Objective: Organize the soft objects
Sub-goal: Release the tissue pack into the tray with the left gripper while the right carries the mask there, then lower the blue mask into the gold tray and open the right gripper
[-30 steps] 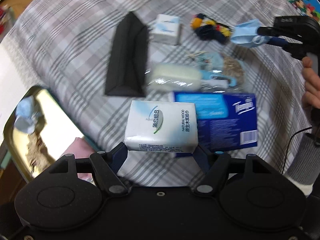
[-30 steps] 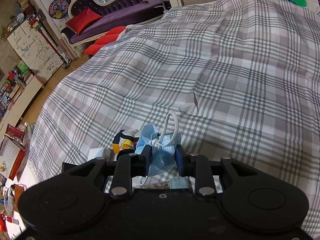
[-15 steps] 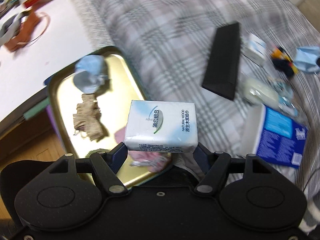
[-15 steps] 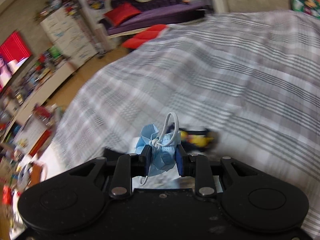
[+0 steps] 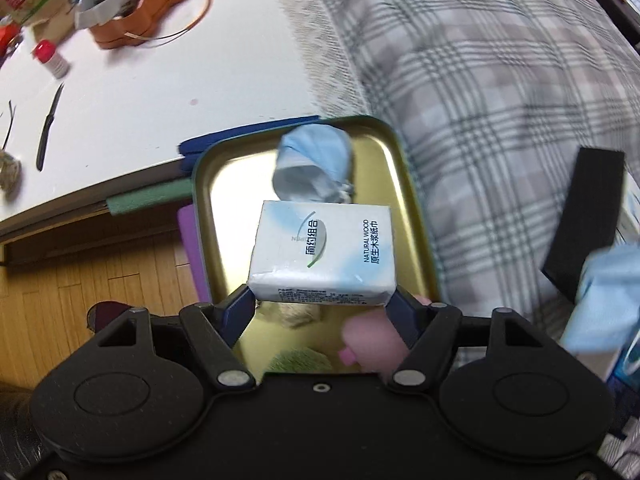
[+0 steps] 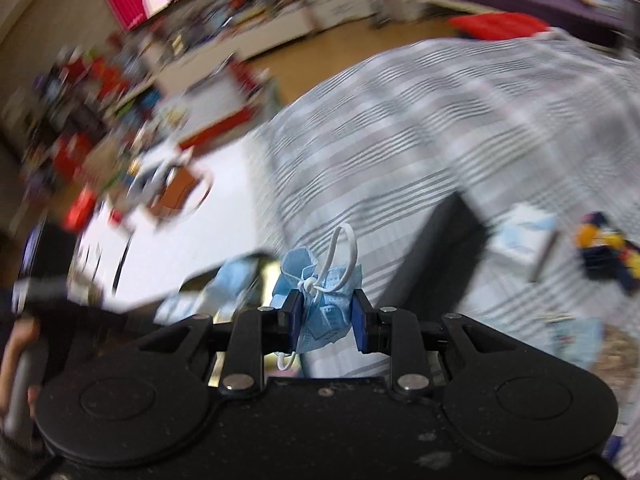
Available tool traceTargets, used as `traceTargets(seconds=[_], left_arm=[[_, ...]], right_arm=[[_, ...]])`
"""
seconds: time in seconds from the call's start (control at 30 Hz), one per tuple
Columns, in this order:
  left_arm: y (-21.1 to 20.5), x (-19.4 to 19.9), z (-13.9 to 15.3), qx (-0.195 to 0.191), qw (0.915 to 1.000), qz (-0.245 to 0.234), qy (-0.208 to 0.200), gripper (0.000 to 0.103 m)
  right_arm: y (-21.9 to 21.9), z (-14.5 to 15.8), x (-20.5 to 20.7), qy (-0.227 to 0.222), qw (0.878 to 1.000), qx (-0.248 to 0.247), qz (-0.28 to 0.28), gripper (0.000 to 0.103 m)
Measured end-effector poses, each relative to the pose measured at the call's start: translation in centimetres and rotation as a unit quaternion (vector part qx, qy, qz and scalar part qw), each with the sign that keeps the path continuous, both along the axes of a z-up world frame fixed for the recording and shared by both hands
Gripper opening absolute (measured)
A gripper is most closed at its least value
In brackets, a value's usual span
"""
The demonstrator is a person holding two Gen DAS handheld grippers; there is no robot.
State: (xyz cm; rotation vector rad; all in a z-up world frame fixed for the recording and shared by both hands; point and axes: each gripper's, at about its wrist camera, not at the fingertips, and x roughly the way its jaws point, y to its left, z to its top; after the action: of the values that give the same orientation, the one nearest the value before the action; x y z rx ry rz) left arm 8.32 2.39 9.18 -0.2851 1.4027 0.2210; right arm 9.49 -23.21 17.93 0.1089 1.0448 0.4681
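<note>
Left hand-held gripper (image 5: 322, 300), seen through its own wrist camera, clamps a white tissue pack (image 5: 323, 258) by its short ends, jaws about half spread around it. A second ago that pack hung over the plaid bedcover (image 5: 500, 92) among the scattered items; now it hangs directly above the gold tray (image 5: 412, 184), which already holds a balled blue mask (image 5: 314, 168), a pink soft toy (image 5: 366, 350) and some tan and green bits near the gripper. The carry looks done, and what remains for this pack is probably lowering and release.

From the right wrist camera, the right hand-held gripper (image 6: 325, 312) is pinched tight on a crumpled blue face mask (image 6: 320, 300), its white ear loop sticking up. The view has swung from open bedcover toward the white surface (image 6: 192, 236) and the tray's side, heavily blurred, so this mask seems bound for the same tray.
</note>
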Motion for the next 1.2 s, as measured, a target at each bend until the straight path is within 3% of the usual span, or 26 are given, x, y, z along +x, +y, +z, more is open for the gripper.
traceTargets(seconds=[0.23, 0.47, 0.63, 0.83, 0.93, 0.97, 1.0, 1.07, 1.2], left_arm=[[4.1, 1.5, -2.4, 0.03, 0.9982, 0.049, 0.018, 0.067], [5.4, 2.4, -3.7, 0.036, 0.9969, 0.065, 0.027, 0.068], [5.0, 2.1, -3.7, 0.034, 0.9968, 0.067, 0.027, 0.076], [3.6, 0.9, -3.5, 0.04, 0.9974, 0.054, 0.024, 0.077], [2.9, -0.1, -3.3, 0.051, 0.9973, 0.047, 0.024, 0.077], [2.7, -0.5, -3.3, 0.054, 0.9973, 0.044, 0.025, 0.077], [2.6, -0.8, -3.2, 0.056, 0.9972, 0.043, 0.026, 0.077], [2.3, -1.5, -3.1, 0.055, 0.9973, 0.042, 0.025, 0.077], [1.4, -2.3, -2.8, 0.058, 0.9974, 0.033, 0.025, 0.077]], right_arm=[[4.3, -3.1, -1.7, 0.038, 0.997, -0.009, 0.073, 0.025], [5.4, -4.8, -1.4, 0.048, 0.995, -0.02, 0.085, 0.025], [5.4, -4.9, -1.3, 0.048, 0.995, -0.017, 0.09, 0.025], [5.3, -4.2, -1.6, 0.019, 0.997, 0.003, 0.076, 0.027], [5.6, -3.9, -1.6, -0.017, 0.998, 0.034, 0.057, 0.037], [5.8, -4.0, -1.5, -0.022, 0.997, 0.045, 0.052, 0.061], [6.1, -4.3, -1.3, -0.022, 0.997, 0.05, 0.051, 0.067], [6.9, -4.9, -1.2, -0.017, 0.997, 0.038, 0.068, 0.062], [7.0, -5.3, -1.3, -0.021, 0.997, 0.017, 0.072, 0.062]])
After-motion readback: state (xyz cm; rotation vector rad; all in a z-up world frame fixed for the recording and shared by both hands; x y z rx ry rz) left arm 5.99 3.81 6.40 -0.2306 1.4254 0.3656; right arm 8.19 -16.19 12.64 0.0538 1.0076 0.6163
